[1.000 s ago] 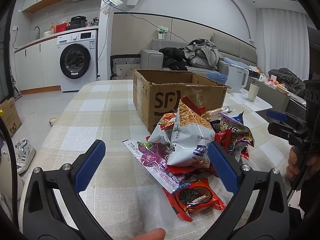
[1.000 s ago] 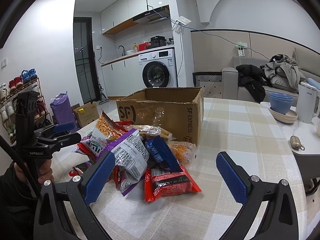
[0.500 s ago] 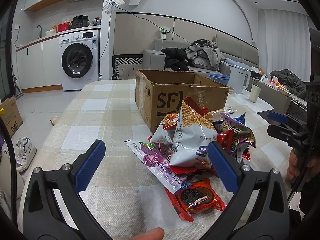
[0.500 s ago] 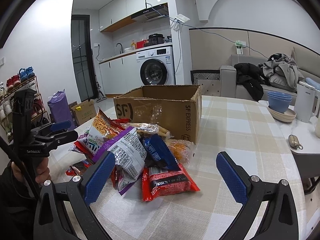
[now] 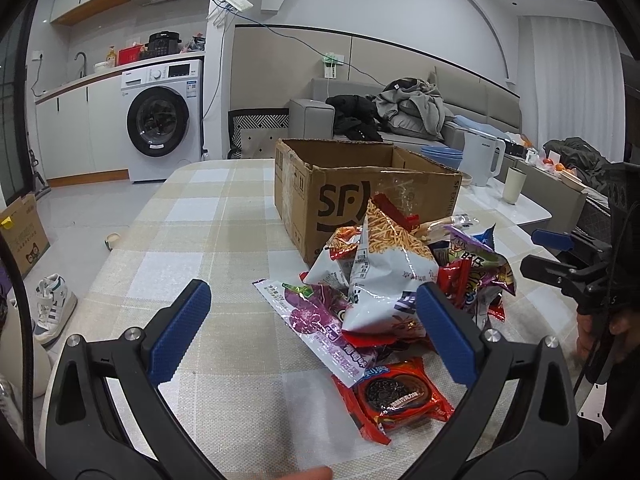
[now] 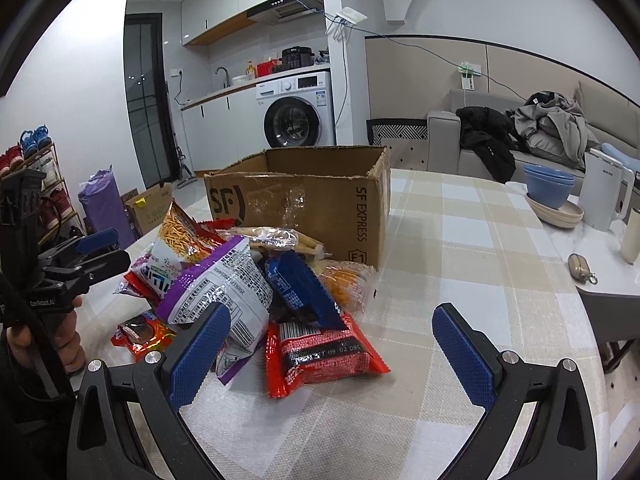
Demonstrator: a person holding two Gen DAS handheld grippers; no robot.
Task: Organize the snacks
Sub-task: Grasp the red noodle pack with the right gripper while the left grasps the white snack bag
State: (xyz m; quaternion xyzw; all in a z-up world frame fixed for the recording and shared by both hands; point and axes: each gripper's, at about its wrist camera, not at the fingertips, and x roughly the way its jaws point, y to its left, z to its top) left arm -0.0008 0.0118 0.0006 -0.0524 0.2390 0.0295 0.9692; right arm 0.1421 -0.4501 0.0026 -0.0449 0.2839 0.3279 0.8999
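Observation:
A pile of snack bags (image 5: 392,280) lies on the checked tablecloth in front of an open SF cardboard box (image 5: 352,196). A white chip bag (image 5: 384,276), a purple packet (image 5: 316,316) and a red cookie packet (image 5: 396,394) lie nearest my left gripper (image 5: 316,332), which is open and empty just before the pile. My right gripper (image 6: 332,348) is open and empty at the pile's other side, near a red packet (image 6: 324,354), a blue packet (image 6: 300,288) and a purple-edged bag (image 6: 224,288). The box (image 6: 304,204) stands behind them.
The table (image 5: 200,232) stretches left of the box. A white kettle (image 6: 604,192), blue bowls (image 6: 548,188) and a key pouch (image 6: 580,272) sit on a side table to the right. A sofa with clothes (image 5: 408,108) and a washing machine (image 5: 160,124) stand beyond.
Both grippers have moved slightly closer to the pile; the snacks and box look a little larger. Both stay open and empty.

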